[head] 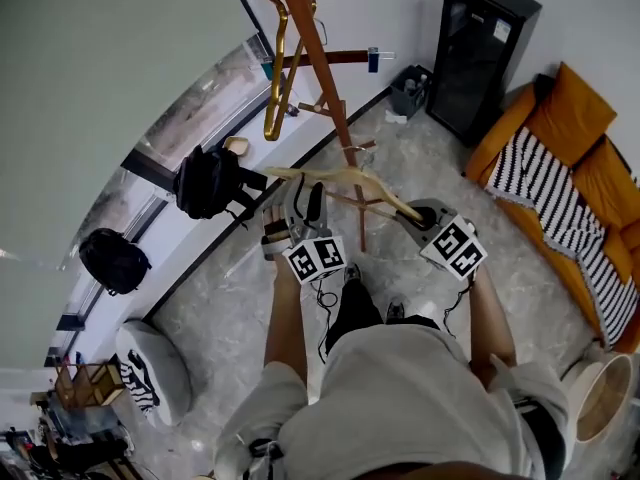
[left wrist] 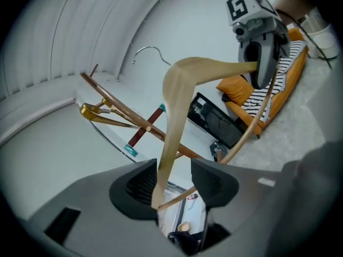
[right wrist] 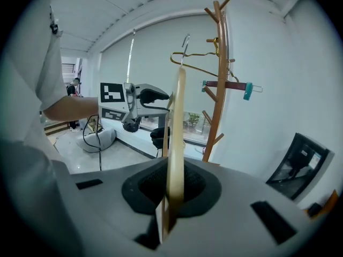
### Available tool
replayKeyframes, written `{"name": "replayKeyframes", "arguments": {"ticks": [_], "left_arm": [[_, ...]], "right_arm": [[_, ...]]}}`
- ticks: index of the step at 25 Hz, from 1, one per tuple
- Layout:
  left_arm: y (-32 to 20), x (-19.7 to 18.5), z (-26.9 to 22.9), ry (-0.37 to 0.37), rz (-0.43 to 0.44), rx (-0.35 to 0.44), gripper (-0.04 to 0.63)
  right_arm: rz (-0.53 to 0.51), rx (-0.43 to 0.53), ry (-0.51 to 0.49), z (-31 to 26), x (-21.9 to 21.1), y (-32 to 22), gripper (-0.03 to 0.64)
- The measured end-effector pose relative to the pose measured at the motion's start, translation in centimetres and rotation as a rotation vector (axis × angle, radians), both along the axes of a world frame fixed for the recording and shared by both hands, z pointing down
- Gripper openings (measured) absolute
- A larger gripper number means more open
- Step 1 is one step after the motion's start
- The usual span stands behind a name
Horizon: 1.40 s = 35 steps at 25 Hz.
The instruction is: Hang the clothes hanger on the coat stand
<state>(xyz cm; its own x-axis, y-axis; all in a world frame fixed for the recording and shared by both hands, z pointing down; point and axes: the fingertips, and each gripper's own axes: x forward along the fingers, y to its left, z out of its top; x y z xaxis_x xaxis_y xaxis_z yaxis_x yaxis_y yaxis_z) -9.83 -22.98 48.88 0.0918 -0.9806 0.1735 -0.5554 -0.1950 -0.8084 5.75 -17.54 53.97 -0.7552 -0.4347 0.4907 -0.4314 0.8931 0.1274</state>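
A light wooden clothes hanger point(head: 350, 180) with a metal hook is held level between my two grippers, in front of the wooden coat stand point(head: 325, 63). My right gripper point(head: 412, 218) is shut on one end of the hanger point(right wrist: 177, 133), which stands on edge between its jaws. My left gripper point(left wrist: 174, 183) is open: the other hanger arm point(left wrist: 179, 84) passes between the jaws and leans on the left pad, with a gap to the right one. A gold metal hanger point(head: 275, 68) hangs on an upper peg of the stand point(right wrist: 220, 79).
A black cabinet point(head: 480, 48) and a small bin point(head: 408, 90) stand by the far wall. An orange sofa with a striped blanket point(head: 570, 168) is at the right. Two black bags point(head: 205, 180) and a white pouf point(head: 155, 368) lie along the window at the left.
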Motion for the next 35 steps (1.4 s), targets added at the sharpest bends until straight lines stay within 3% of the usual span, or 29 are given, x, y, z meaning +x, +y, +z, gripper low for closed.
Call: {"name": "replayKeyframes", "arguments": {"ticks": [10, 14, 18, 25, 28, 29, 31, 35], "left_arm": [[-4.5, -1.0, 0.4, -0.045, 0.072, 0.022, 0.19], [-5.1, -1.8, 0.8, -0.1, 0.056, 0.011, 0.096], [-5.3, -2.3, 1.3, -0.121, 0.042, -0.023, 0.089], [-5.3, -3.6, 2.4, -0.05, -0.007, -0.098, 0.089], [-5.4, -3.8, 3.1, -0.034, -0.016, -0.121, 0.089], [-5.5, -3.8, 3.3, -0.027, -0.017, -0.124, 0.089], [-5.6, -3.8, 3.6, -0.01, -0.018, -0.135, 0.089], [-6.1, -3.8, 3.7, 0.009, -0.014, -0.159, 0.088]], "right_arm": [[-0.075, 0.022, 0.09, -0.3, -2.3, -3.4, 0.009], [-0.091, 0.019, 0.12, 0.0, -2.5, -4.0, 0.009], [-0.094, 0.046, 0.143, 0.2, -2.7, -4.8, 0.009], [0.013, 0.283, 0.263, -0.8, -2.9, -7.1, 0.03], [0.046, 0.39, 0.294, -1.6, -3.1, -7.9, 0.146], [0.047, 0.422, 0.299, -1.8, -3.3, -8.1, 0.156], [0.048, 0.472, 0.307, -2.1, -3.5, -8.2, 0.147], [0.043, 0.552, 0.343, -2.3, -3.8, -8.3, 0.057]]}}
